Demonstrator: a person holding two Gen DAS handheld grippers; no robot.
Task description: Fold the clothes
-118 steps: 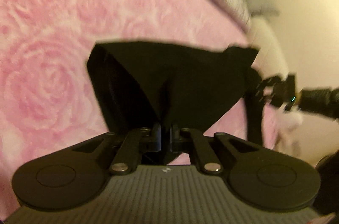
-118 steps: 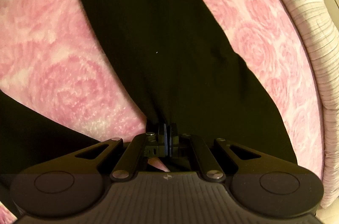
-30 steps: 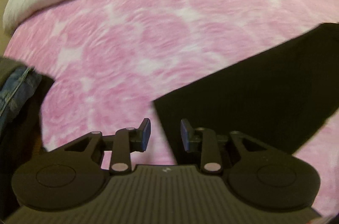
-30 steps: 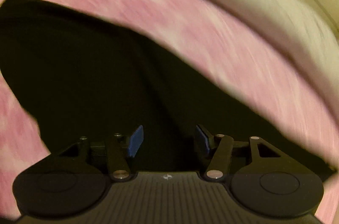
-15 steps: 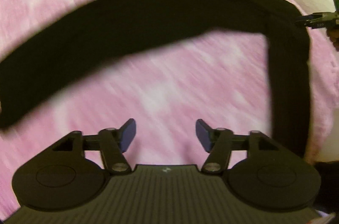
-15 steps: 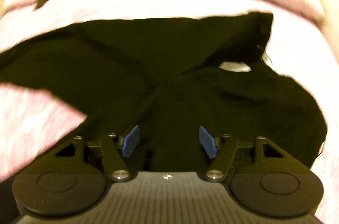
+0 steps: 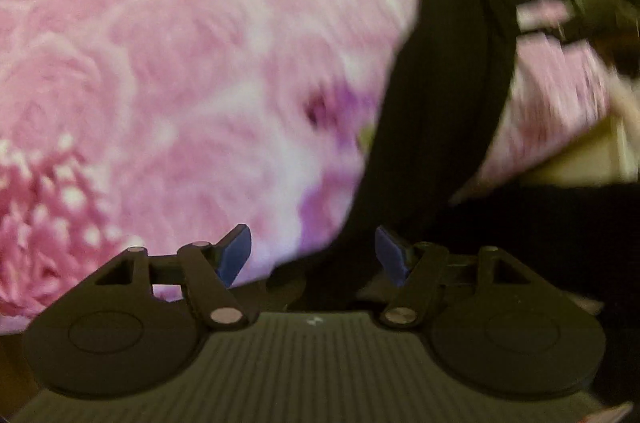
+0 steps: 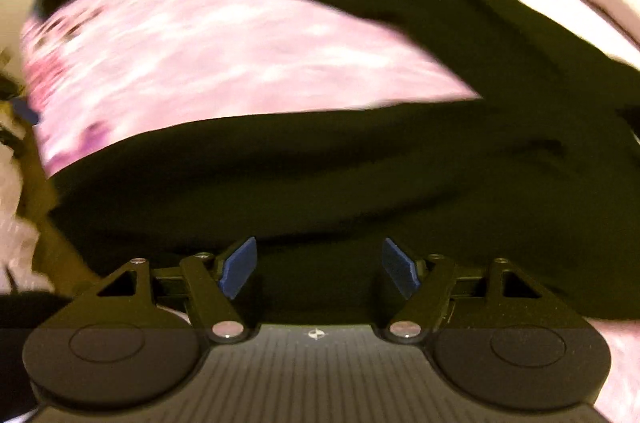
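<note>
The black garment (image 8: pixel 360 159) lies spread on the pink rose-patterned blanket (image 8: pixel 240 55) of the bed. In the right wrist view one long strip of it runs from 10 o'clock to 2 o'clock, a broader band crosses the middle, and its near edge reaches down under the tool. In the left wrist view a narrow black band (image 7: pixel 440 95) runs from 1 o'clock down to 6 o'clock, another arcs along the top, and open blanket fills everything from 8 to 12 o'clock.

The left tool (image 7: pixel 312 255) stands half wide, pads clear of the cloth. The right tool (image 8: pixel 318 267) has just been opening; its jaws are wide above the fabric, nothing pinched. Both views are blurred.
</note>
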